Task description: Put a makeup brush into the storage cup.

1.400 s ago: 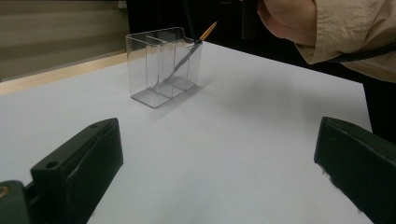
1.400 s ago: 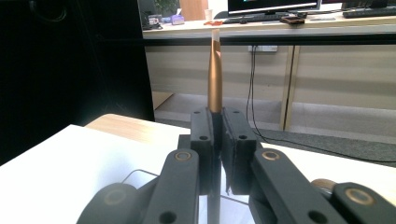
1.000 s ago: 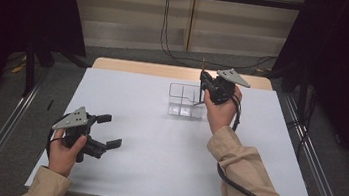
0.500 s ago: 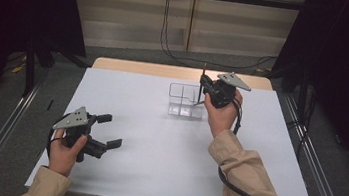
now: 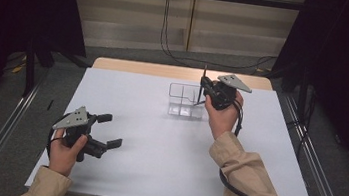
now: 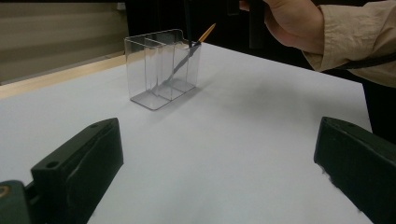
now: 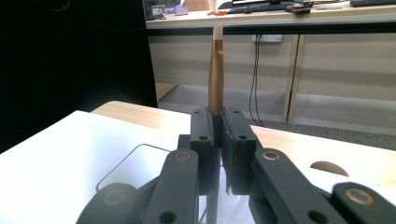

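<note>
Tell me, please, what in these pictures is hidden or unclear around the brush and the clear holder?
- Brush: its lower part is hidden between the right gripper jaws, right gripper view.
- Brush tip inside the clear holder: blurred through the walls, left gripper view.
- Holder compartments: too small to tell, high view.

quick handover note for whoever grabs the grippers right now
Right gripper: shut on a thin brush, held about upright at the clear holder near the table's far edge. In the left gripper view the brush's lower end is inside the holder's end compartment, leaning against its rim.
Left gripper: open, holding nothing, resting low near the front left of the table.
Done: brush brought to the holder and partly in.
Left: probably open the jaws to release the brush, then pull the right hand clear.
</note>
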Demonstrator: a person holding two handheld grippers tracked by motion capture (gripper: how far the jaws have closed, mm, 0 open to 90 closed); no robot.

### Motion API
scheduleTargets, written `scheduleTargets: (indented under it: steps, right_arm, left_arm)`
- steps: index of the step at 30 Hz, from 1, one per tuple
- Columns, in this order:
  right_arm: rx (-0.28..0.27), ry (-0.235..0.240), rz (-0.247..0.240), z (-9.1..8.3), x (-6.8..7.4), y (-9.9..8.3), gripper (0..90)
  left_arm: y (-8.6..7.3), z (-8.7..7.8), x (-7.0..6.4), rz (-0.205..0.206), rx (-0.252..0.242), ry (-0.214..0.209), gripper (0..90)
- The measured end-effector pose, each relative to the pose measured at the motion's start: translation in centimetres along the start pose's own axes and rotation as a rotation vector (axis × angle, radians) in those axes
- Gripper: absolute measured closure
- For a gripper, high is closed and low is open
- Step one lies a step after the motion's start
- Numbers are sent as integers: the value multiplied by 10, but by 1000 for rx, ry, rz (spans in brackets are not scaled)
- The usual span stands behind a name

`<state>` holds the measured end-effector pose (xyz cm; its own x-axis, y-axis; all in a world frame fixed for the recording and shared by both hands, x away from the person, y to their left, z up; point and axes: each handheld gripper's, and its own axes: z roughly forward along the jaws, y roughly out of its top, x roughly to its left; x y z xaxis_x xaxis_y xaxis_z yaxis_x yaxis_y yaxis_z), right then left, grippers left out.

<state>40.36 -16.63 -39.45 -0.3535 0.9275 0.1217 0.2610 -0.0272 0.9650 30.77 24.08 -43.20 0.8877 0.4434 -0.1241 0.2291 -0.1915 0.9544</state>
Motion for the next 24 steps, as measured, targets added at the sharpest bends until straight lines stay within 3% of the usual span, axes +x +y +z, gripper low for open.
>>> scheduleTargets:
  steps: [24]
  right_arm:
    - [22, 13, -13, -4, 3, -8, 837]
  left_arm:
    - [2, -2, 0, 5, -2, 3, 12]
